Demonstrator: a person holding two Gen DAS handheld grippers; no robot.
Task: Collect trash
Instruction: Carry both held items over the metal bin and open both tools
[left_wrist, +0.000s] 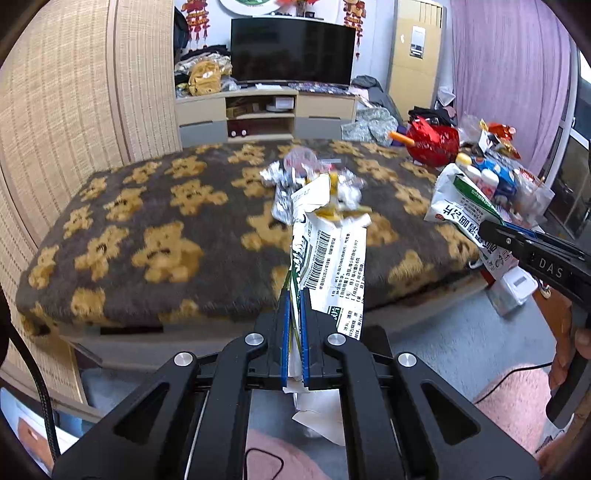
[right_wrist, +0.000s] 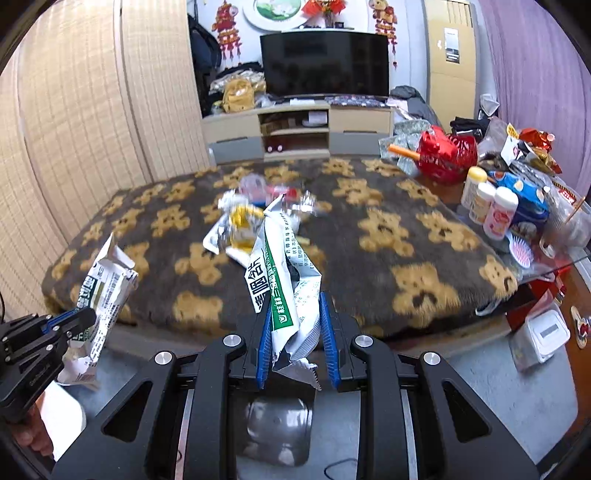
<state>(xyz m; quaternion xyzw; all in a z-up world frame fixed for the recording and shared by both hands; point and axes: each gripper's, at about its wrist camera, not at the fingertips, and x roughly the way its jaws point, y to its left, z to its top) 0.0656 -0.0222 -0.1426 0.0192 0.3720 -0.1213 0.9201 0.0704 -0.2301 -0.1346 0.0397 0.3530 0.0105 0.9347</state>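
Observation:
My left gripper (left_wrist: 294, 295) is shut on a flattened white paper box (left_wrist: 328, 258) with a barcode and holds it up in front of the bed. It also shows in the right wrist view (right_wrist: 105, 291). My right gripper (right_wrist: 295, 306) is shut on a crumpled white and green wrapper (right_wrist: 284, 280), which also shows in the left wrist view (left_wrist: 461, 206). More trash, silver foil and yellow wrappers (left_wrist: 314, 184), lies in a pile on the bear-pattern blanket (left_wrist: 147, 221); the pile shows in the right wrist view (right_wrist: 255, 218) too.
A cluttered side table at the right holds bottles (right_wrist: 491, 206), a red bag (right_wrist: 447, 155) and a blue tin. A TV (right_wrist: 325, 62) on a low cabinet stands behind the bed. A woven screen (left_wrist: 74, 110) runs along the left. A white lidded bin (right_wrist: 543, 332) sits on the floor at the right.

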